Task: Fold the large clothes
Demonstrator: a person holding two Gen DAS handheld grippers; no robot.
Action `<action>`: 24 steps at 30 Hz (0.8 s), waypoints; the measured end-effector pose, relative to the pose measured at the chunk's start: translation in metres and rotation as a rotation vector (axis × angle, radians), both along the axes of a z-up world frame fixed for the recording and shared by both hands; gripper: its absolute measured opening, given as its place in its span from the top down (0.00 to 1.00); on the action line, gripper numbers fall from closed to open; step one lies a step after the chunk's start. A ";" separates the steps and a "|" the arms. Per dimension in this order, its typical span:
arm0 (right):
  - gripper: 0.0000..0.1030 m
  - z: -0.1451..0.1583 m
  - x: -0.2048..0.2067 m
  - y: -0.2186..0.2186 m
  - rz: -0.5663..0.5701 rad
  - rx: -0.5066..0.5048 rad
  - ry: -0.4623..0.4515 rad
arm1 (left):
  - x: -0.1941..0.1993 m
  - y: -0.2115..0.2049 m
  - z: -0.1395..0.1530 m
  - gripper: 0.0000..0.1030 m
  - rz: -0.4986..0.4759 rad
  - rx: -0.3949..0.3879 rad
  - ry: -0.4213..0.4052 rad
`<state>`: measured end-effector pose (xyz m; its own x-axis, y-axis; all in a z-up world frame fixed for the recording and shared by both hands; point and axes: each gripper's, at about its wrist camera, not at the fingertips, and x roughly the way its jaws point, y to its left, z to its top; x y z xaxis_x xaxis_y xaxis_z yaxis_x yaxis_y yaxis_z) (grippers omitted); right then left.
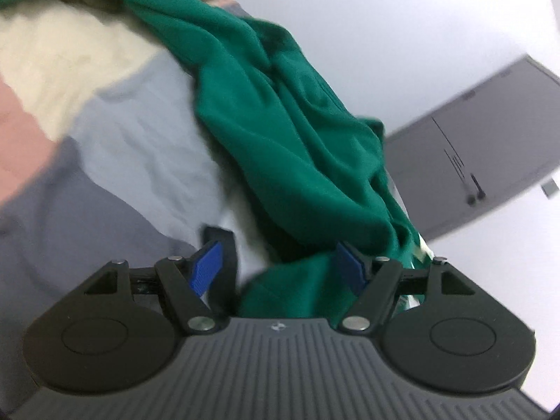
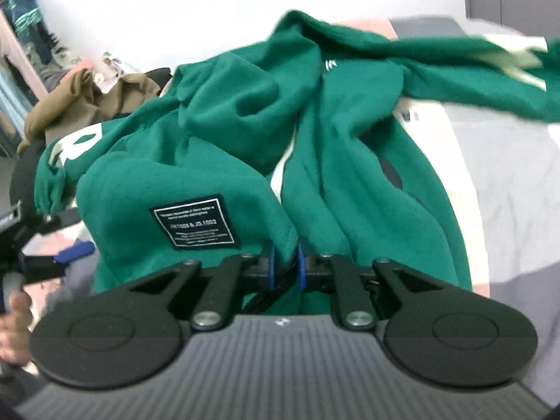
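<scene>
A crumpled green sweatshirt (image 2: 210, 161) lies spread over the bed, with a black sewn label (image 2: 194, 222) facing up near its front hem. My right gripper (image 2: 286, 264) is shut on a fold of that hem just right of the label. In the left wrist view the same green sweatshirt (image 1: 280, 122) runs diagonally across the bed. My left gripper (image 1: 278, 267) stands open; green cloth bunches low between its jaws and against the right one, but the blue pads (image 1: 206, 269) do not press on it.
The bed cover (image 1: 122, 147) has pink, cream, pale grey and dark grey blocks. A brown garment (image 2: 87, 105) is heaped behind the sweatshirt at the left. A grey door (image 1: 472, 161) and white wall stand beyond. A hand (image 2: 14, 315) shows at the left edge.
</scene>
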<state>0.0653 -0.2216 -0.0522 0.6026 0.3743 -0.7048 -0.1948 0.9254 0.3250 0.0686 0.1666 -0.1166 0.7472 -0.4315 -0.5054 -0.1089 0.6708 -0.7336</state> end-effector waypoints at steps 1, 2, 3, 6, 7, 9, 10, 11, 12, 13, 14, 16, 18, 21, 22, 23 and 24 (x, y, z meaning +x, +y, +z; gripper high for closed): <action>0.85 -0.002 -0.001 0.001 0.006 0.008 0.005 | 0.001 -0.006 -0.001 0.25 -0.021 0.008 -0.004; 0.85 -0.002 -0.003 0.000 0.001 0.028 0.004 | 0.001 -0.011 -0.002 0.25 -0.038 0.020 -0.006; 0.83 0.000 -0.005 -0.002 -0.001 0.049 0.008 | 0.003 -0.016 -0.002 0.25 -0.049 0.036 -0.008; 0.78 0.007 -0.013 -0.008 -0.001 0.086 0.001 | 0.005 -0.028 0.000 0.25 -0.076 0.098 -0.031; 0.73 0.010 -0.014 -0.010 -0.015 0.075 -0.012 | 0.006 -0.031 -0.001 0.25 -0.083 0.118 -0.035; 0.58 0.017 -0.021 -0.023 -0.067 0.052 -0.051 | 0.009 -0.036 -0.003 0.25 -0.093 0.143 -0.046; 0.43 0.020 -0.023 -0.033 -0.101 0.047 -0.067 | 0.009 -0.038 -0.004 0.25 -0.100 0.157 -0.052; 0.36 0.021 -0.026 -0.044 -0.147 0.038 -0.084 | 0.010 -0.041 -0.005 0.25 -0.108 0.171 -0.057; 0.26 0.020 -0.028 -0.054 -0.201 0.016 -0.094 | 0.010 -0.044 -0.008 0.25 -0.122 0.184 -0.059; 0.25 0.019 -0.028 -0.065 -0.265 -0.015 -0.092 | 0.010 -0.046 -0.011 0.25 -0.133 0.194 -0.056; 0.25 0.016 -0.026 -0.074 -0.317 -0.037 -0.079 | 0.014 -0.048 -0.012 0.25 -0.146 0.204 -0.052; 0.25 0.005 -0.017 -0.095 -0.413 -0.025 -0.011 | 0.017 -0.055 -0.016 0.26 -0.171 0.228 -0.049; 0.25 -0.013 -0.010 -0.111 -0.462 0.072 0.085 | 0.018 -0.060 -0.017 0.31 -0.196 0.246 -0.053; 0.25 -0.038 -0.003 -0.118 -0.459 0.231 0.211 | 0.011 -0.066 -0.017 0.50 -0.229 0.259 -0.035; 0.25 -0.043 -0.002 -0.113 -0.432 0.245 0.227 | 0.007 -0.068 -0.017 0.55 -0.234 0.271 -0.033; 0.26 -0.044 -0.001 -0.107 -0.405 0.241 0.227 | 0.002 -0.069 -0.014 0.69 -0.240 0.283 -0.033; 0.25 -0.045 -0.001 -0.099 -0.381 0.230 0.226 | -0.003 -0.070 -0.012 0.77 -0.238 0.283 -0.026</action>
